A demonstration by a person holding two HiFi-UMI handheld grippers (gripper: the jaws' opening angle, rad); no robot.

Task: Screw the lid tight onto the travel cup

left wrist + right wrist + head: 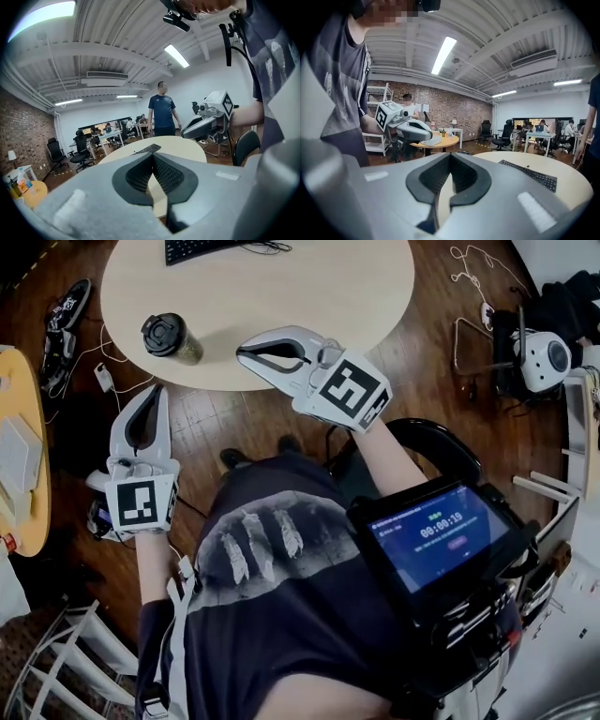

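Top edge cuts the keyboard (202, 248); lid (162, 331) tightness on the travel cup (180, 347) is unreadable.

I stand on a wooden floor (441, 371) near a pale round table (309, 296), with a brick wall (459, 110), office chairs (505, 133) far off and strip lights (444, 54) overhead.

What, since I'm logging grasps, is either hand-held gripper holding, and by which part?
Nothing. The left hand-held gripper and right hand-held gripper are both shut and empty; the travel cup stands apart on the table.
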